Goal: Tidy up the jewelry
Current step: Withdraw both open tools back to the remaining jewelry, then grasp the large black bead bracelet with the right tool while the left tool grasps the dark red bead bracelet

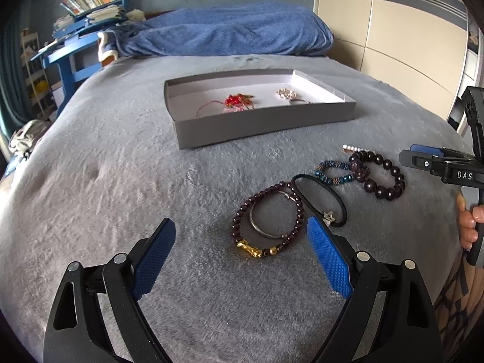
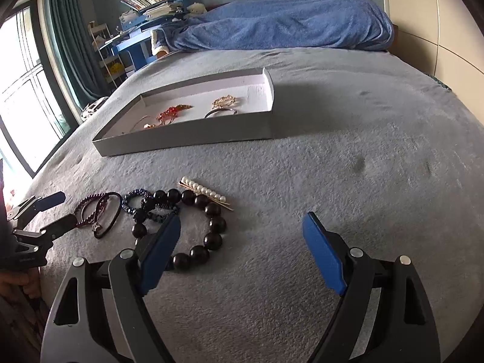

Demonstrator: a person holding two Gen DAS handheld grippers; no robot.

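Observation:
A grey box tray (image 1: pixel 260 124) (image 2: pixel 181 136) lies on the bed and holds a red charm piece (image 1: pixel 237 100) (image 2: pixel 168 113), a gold chain (image 1: pixel 286 93) (image 2: pixel 224 101) and a silver bangle (image 2: pixel 220 112). Loose on the blanket lie a dark red bead bracelet with gold charm (image 1: pixel 257 249), a silver ring bangle (image 1: pixel 266 216), a black hair tie (image 1: pixel 320 199) (image 2: pixel 107 214), a blue bead bracelet (image 1: pixel 334 172) (image 2: pixel 136 201), a large dark bead bracelet (image 1: pixel 378 178) (image 2: pixel 211 224) and a pearl hair clip (image 1: pixel 357 148) (image 2: pixel 205 192). My left gripper (image 1: pixel 242 239) is open just before the red bead bracelet. My right gripper (image 2: pixel 242 239) is open, its left finger over the large bead bracelet.
The grey fleece blanket (image 2: pixel 348 163) covers the bed. A blue towel-covered pillow (image 1: pixel 224 33) (image 2: pixel 287 21) lies at the head. A blue desk with books (image 1: pixel 81 21) stands back left, a wardrobe (image 1: pixel 393 30) to the right, a window (image 2: pixel 27 90) to the left.

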